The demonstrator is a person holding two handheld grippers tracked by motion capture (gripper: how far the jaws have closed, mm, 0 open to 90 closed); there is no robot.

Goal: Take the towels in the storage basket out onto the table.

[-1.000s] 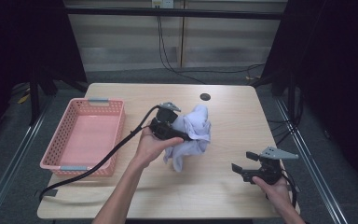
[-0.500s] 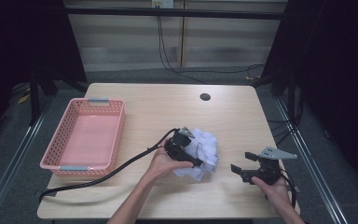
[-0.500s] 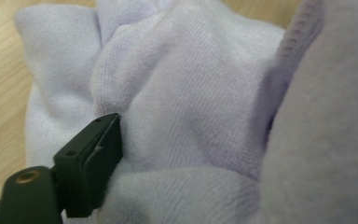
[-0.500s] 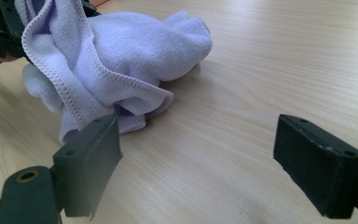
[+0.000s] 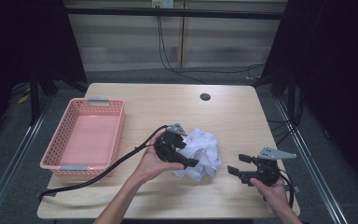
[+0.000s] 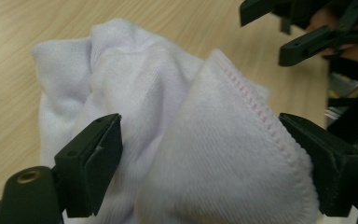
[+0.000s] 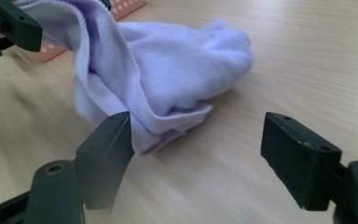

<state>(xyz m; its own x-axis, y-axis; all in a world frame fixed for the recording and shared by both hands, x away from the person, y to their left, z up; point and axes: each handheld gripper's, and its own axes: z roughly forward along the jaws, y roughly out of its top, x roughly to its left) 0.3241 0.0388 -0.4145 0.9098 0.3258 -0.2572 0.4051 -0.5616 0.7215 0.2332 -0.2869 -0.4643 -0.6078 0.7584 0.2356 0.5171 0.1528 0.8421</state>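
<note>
1. High view: a white cloth [image 5: 199, 153] lies bunched on the table [image 5: 242, 112], near the front edge and a little right of centre, well apart from the pink basket [image 5: 86, 135] at the left.
2. Left gripper [image 5: 186, 156] sits against the cloth's left side. In the left gripper view its jaws stand wide, with a thick fold of cloth [image 6: 205, 140] bulging between them; whether they press it or merely straddle it is hard to say, since both pads touch the fabric's edge at most.
3. Right gripper [image 5: 240, 165] rests near the front right of the table, just beside the cloth but apart from it. The right gripper view shows its jaws spread wide with nothing between them but bare wood.
4. Cloth looks like soft knit with a stitched hem [image 6: 261, 112]: light, limp, not fragile, and unlikely to slip from rubbery pads.
5. It will sag and unfold when lifted, so a pinch on one thin layer may drag the rest.
6. Best hold, in my judgement, is the hemmed edge or a corner, where the fabric is doubled and firmer.
</note>
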